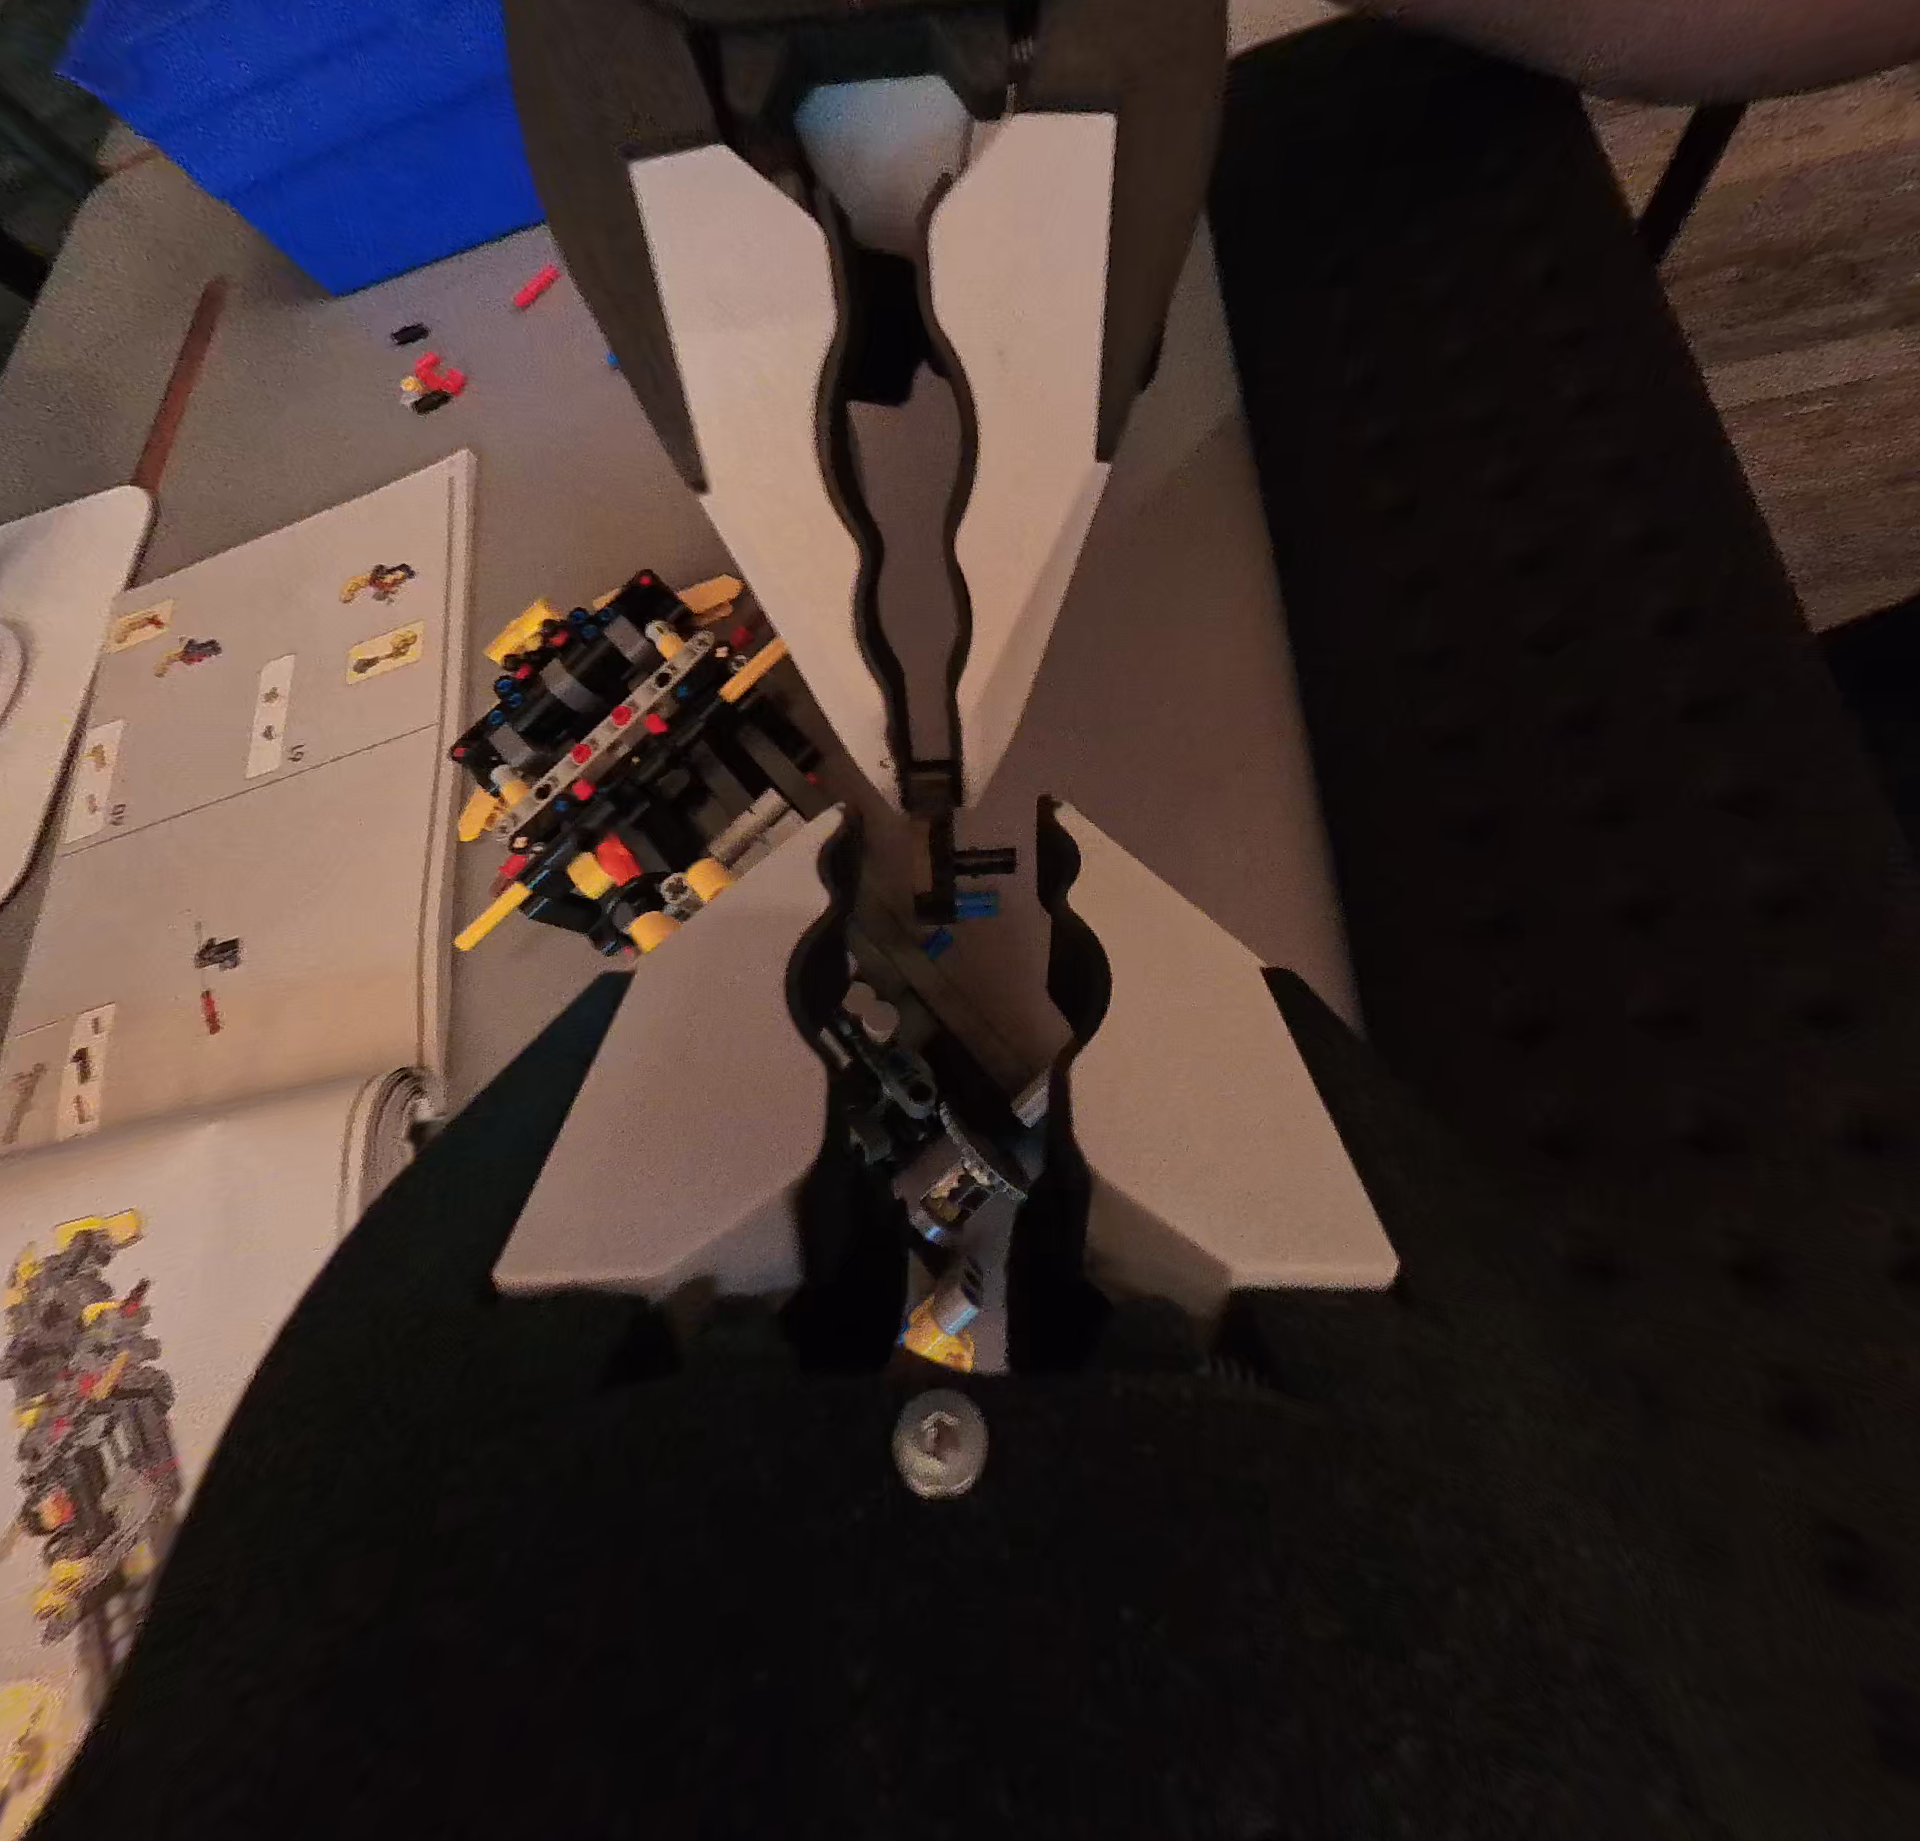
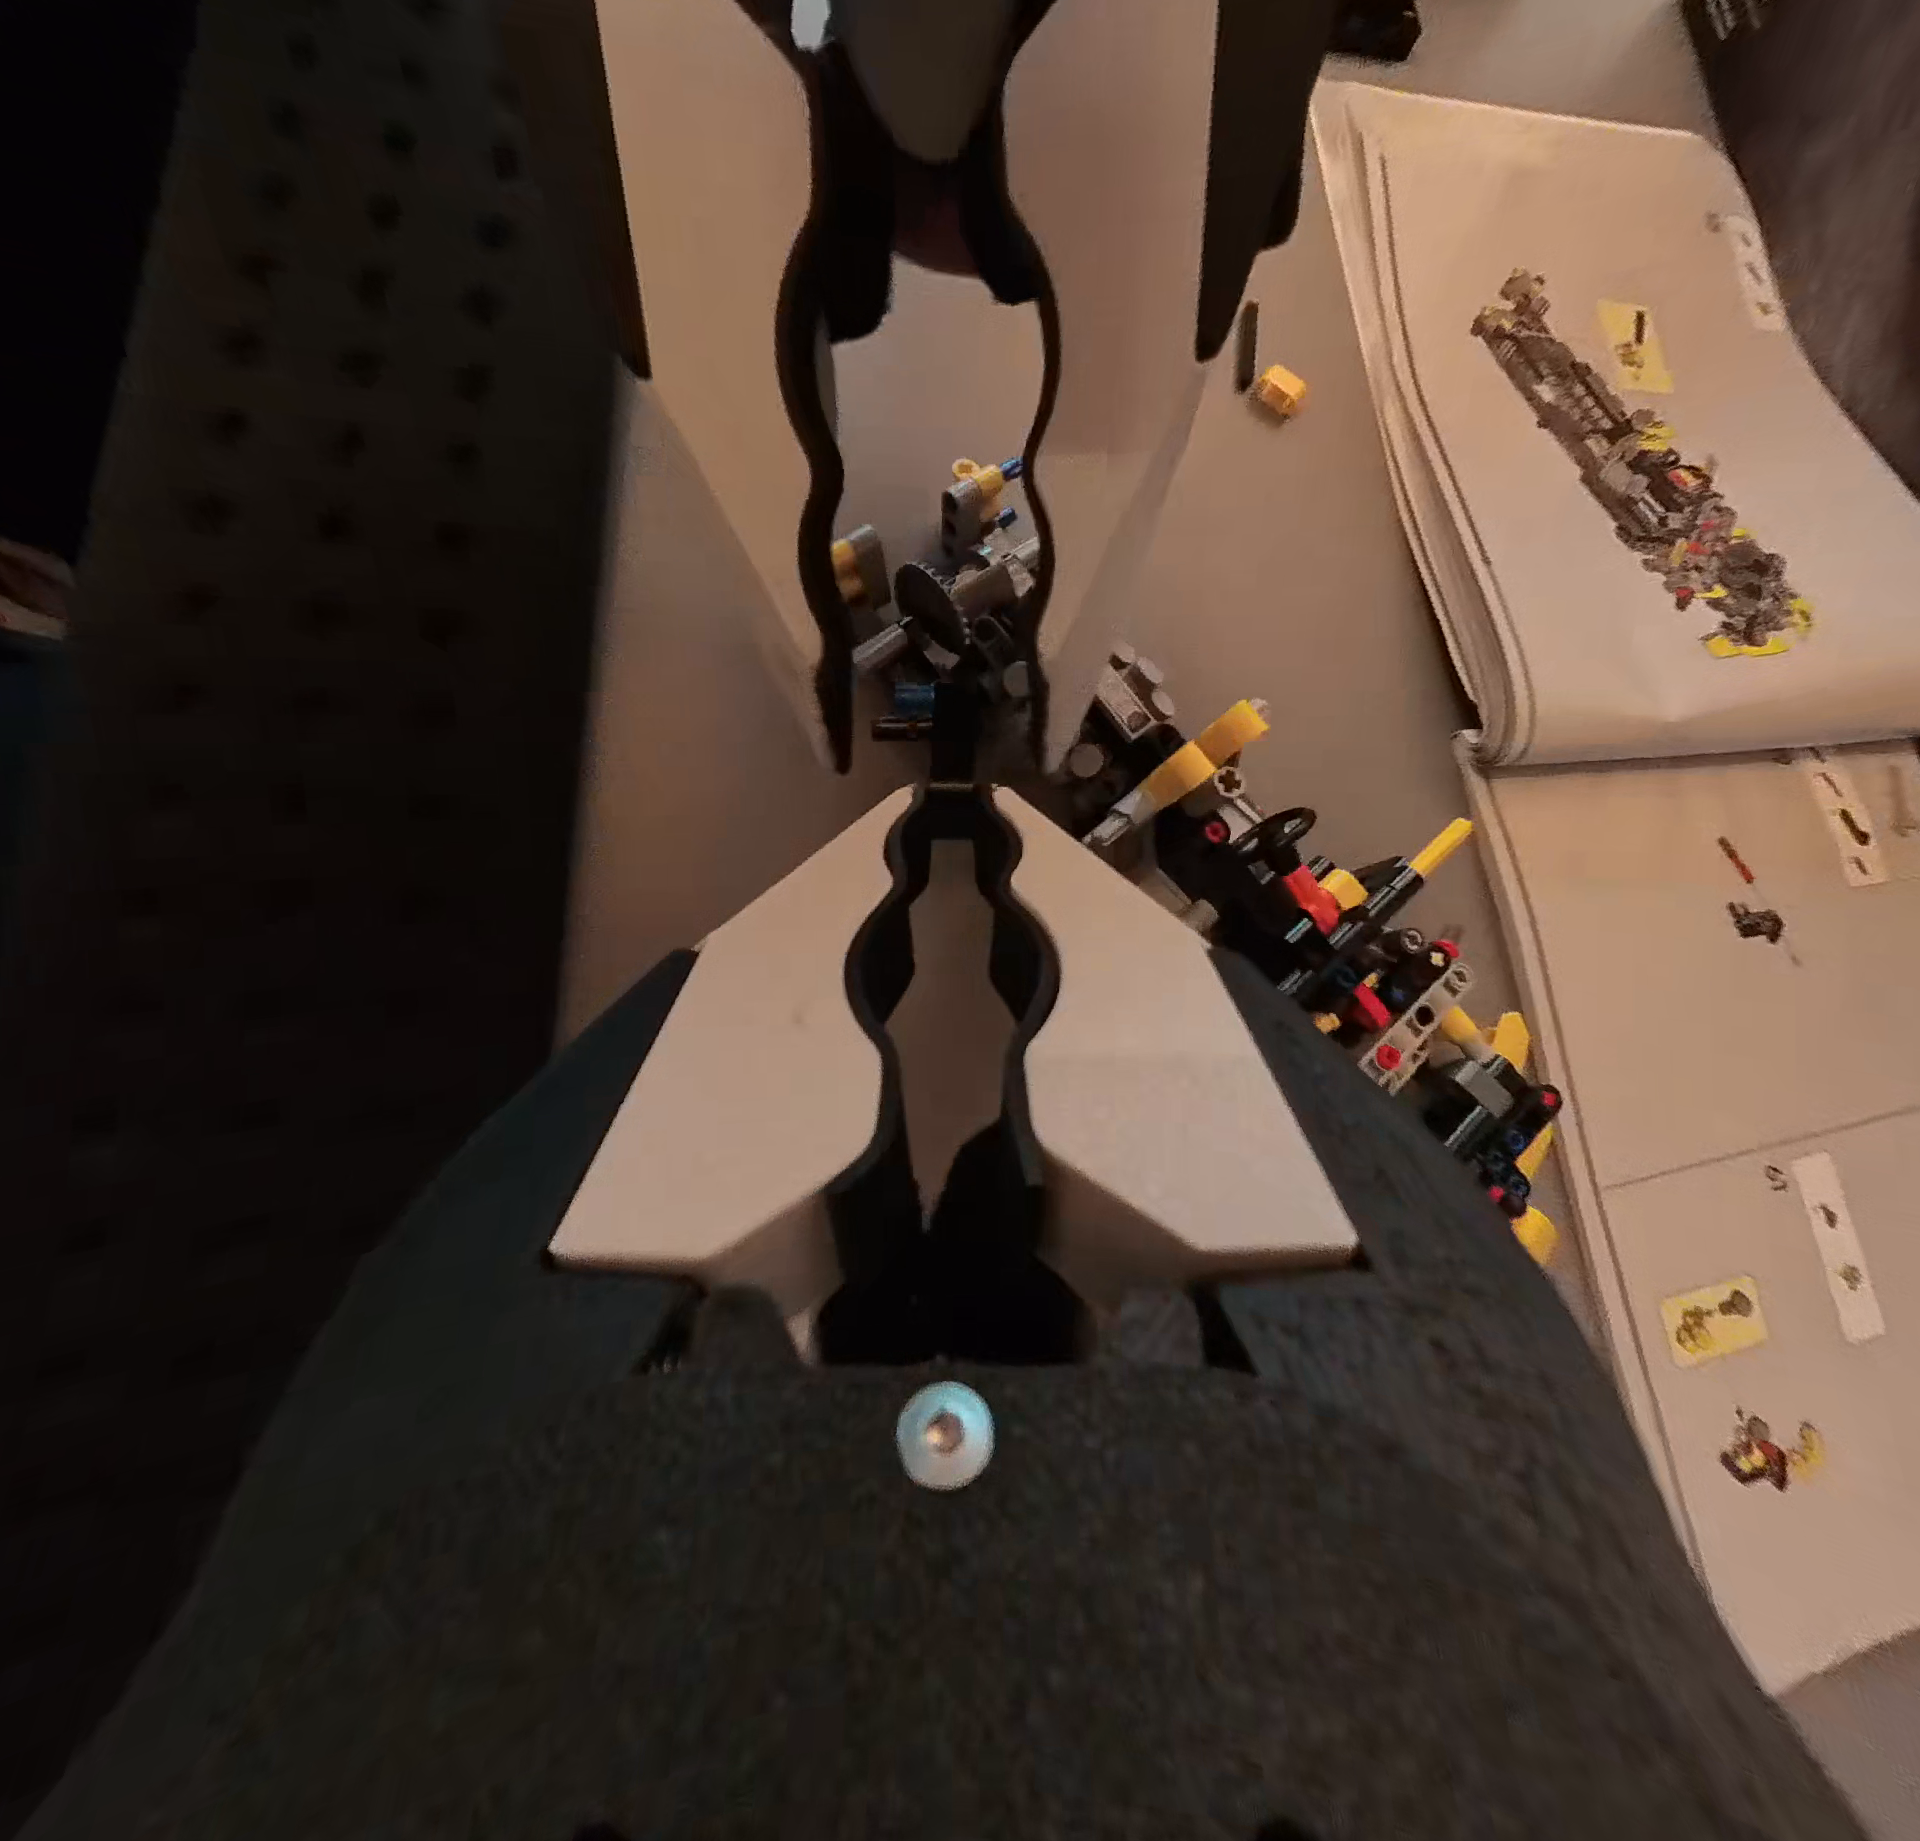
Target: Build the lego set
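Note:
My left gripper [image 1: 945,835] is shut on a small grey and black sub-assembly with a black gear [image 1: 935,1116], held between its fingers. It also shows in the right wrist view [image 2: 935,607], with the left gripper [image 2: 938,757] coming in from the top. My right gripper [image 2: 948,789] is shut on a small black piece with black and blue pins [image 2: 951,726]. The piece [image 1: 940,856] touches the front end of the sub-assembly, tip to tip with the right gripper [image 1: 935,778]. The larger black and yellow model [image 1: 623,763] lies on the table [image 2: 1330,939].
An open instruction booklet [image 1: 260,804] [image 2: 1662,960] lies beside the model. A blue bin [image 1: 312,98] stands behind it, with loose red and black pieces [image 1: 431,378] nearby. A yellow piece [image 2: 1280,391] and a black axle [image 2: 1247,347] lie on the table. A dark chair [image 1: 1558,856] borders the table edge. My left and right fingertips are right by each other.

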Tool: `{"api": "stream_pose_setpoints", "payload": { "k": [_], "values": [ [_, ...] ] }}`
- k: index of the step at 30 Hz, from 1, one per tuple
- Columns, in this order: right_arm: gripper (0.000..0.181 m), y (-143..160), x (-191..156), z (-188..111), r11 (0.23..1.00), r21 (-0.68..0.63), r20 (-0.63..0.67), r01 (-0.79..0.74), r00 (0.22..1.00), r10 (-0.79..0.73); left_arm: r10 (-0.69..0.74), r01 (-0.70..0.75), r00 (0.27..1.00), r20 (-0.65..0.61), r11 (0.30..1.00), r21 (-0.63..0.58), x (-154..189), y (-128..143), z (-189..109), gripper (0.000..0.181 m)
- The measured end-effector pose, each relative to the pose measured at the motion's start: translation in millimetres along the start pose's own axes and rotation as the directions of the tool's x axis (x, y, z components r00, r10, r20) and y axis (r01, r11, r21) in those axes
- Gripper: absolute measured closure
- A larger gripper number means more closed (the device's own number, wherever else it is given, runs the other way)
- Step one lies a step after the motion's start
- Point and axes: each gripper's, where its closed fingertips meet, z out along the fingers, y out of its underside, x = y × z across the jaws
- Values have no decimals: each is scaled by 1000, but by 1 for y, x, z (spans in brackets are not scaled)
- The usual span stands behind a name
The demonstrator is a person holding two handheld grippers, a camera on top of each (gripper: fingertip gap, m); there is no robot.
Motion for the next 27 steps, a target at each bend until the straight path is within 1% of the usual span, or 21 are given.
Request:
{"api": "stream_pose_setpoints", "payload": {
  "k": [3, 4, 5, 6, 8, 11, 13, 16, 19, 22, 25, 27],
  "values": [
    [174, -4, -2, 0, 999, 50, 20, -12, 1000, 11, 24, -24, 1000, 5, 999, -31, 1, 11, 5, 146],
    [174, -6, 0, -2, 998, 67, 8, -9, 1000, 9, 27, -27, 1000, 11, 999, -27, 1, 13, 6, 147],
    [173, -6, 0, -3, 997, 77, 7, -8, 1000, 8, 19, -19, 1000, 6, 1000, -11, 3, 11, 5, 149],
    [173, -5, -1, -3, 997, 75, 16, -14, 1000, 13, 7, -6, 1000, -4, 1000, 12, 5, 9, 5, 159],
    [173, -5, -3, -2, 995, 92, 36, -28, 999, 25, 8, -7, 1000, -4, 1000, 29, 6, 8, 4, 160],
    [173, 1, -3, 3, 997, 67, 36, -30, 999, 27, 10, -10, 1000, 15, 999, 33, 6, 9, 6, 159],
    [173, 2, -6, 6, 997, 70, 43, -28, 999, 25, 1, -1, 1000, 4, 1000, 31, 9, 11, 8, 160],
    [173, 2, -4, 8, 998, 69, 11, 5, 1000, -6, -37, 38, 999, -2, 999, 39, 8, 13, 7, 161],
    [173, -5, -3, 7, 994, 99, -20, 39, 999, -37, -51, 51, 999, -10, 996, 67, 7, 10, 1, 160],
    [174, -11, -5, 2, 991, 135, -7, 22, 1000, -21, -6, 4, 1000, 26, 997, 83, 6, 6, -3, 164],
    [173, -10, -7, 3, 990, 143, 1, 18, 1000, -18, 41, -44, 998, 50, 997, 60, 8, 7, -3, 165],
    [173, -11, -9, 2, 988, 151, 10, 12, 1000, -14, 46, -48, 998, 48, 997, 60, 9, 6, -3, 165]
  ]
}}
